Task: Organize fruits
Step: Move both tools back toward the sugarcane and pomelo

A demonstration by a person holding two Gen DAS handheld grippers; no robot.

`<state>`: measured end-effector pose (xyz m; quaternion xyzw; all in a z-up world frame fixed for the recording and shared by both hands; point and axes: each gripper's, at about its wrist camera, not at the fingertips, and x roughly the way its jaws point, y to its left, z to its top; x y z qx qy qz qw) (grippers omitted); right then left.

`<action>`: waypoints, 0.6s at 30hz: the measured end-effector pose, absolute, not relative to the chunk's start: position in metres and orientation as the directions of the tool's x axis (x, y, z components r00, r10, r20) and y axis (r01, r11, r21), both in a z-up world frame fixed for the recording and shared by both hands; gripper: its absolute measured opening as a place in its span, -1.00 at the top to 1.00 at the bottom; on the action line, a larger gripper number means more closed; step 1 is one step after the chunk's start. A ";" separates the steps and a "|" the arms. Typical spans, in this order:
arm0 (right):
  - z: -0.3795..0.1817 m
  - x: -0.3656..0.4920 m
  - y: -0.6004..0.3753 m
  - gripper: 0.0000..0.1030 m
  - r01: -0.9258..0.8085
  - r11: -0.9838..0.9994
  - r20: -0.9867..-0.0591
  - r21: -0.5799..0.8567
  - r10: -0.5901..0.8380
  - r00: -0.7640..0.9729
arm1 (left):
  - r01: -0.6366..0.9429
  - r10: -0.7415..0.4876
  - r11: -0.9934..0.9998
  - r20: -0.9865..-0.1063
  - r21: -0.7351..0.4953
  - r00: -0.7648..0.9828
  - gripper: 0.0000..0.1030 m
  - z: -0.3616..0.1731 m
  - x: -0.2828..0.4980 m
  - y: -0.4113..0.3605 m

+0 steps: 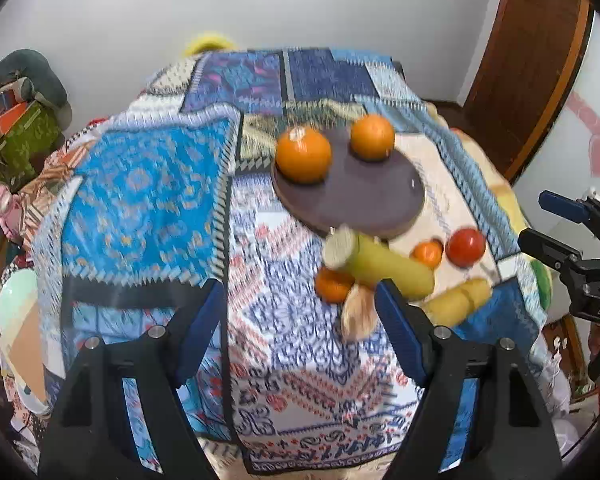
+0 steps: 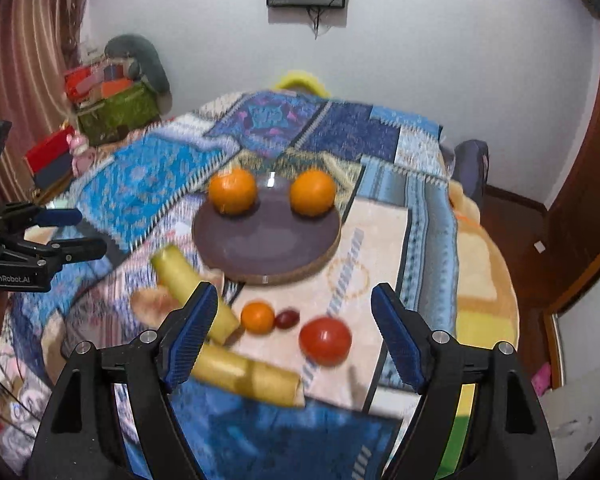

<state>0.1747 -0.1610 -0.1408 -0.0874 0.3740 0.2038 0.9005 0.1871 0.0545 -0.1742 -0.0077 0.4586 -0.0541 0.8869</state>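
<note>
Oranges [image 2: 232,191] [image 2: 313,193] sit side by side on the round brown board [image 2: 260,248], while the tomato [image 2: 325,340], small orange [image 2: 257,317] and yellow pieces [image 2: 248,376] lie on the patterned cloth [image 2: 148,184] before it. Left gripper [image 1: 300,328] and right gripper [image 2: 292,332] both hover spread wide, holding nothing.

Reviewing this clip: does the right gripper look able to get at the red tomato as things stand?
Probably yes. The right gripper is open and empty, and the red tomato lies on the patterned cloth between its fingers' line, apart from the small orange fruit, with nothing over it.
</note>
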 end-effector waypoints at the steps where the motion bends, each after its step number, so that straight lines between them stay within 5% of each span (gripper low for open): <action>1: -0.145 0.172 -0.160 -0.49 -0.435 0.900 -0.719 -0.009 0.297 0.629 | 0.092 -0.106 0.994 -0.820 -0.065 0.562 -0.50 -0.180 0.185 0.053; 9: -0.191 0.158 -0.145 -0.49 -0.460 0.886 -0.793 0.059 0.321 0.517 | 0.124 -0.140 0.988 -0.854 -0.089 0.501 -0.49 -0.216 0.177 0.039; 16: -0.212 0.164 -0.119 -0.49 -0.499 0.863 -0.824 0.079 0.338 0.454 | 0.148 -0.213 0.975 -0.868 -0.163 0.449 0.12 -0.234 0.184 0.035; 18: -0.216 0.166 -0.114 -0.49 -0.510 0.857 -0.829 0.078 0.340 0.444 | 0.151 -0.225 0.973 -0.869 -0.175 0.441 0.14 -0.239 0.189 0.033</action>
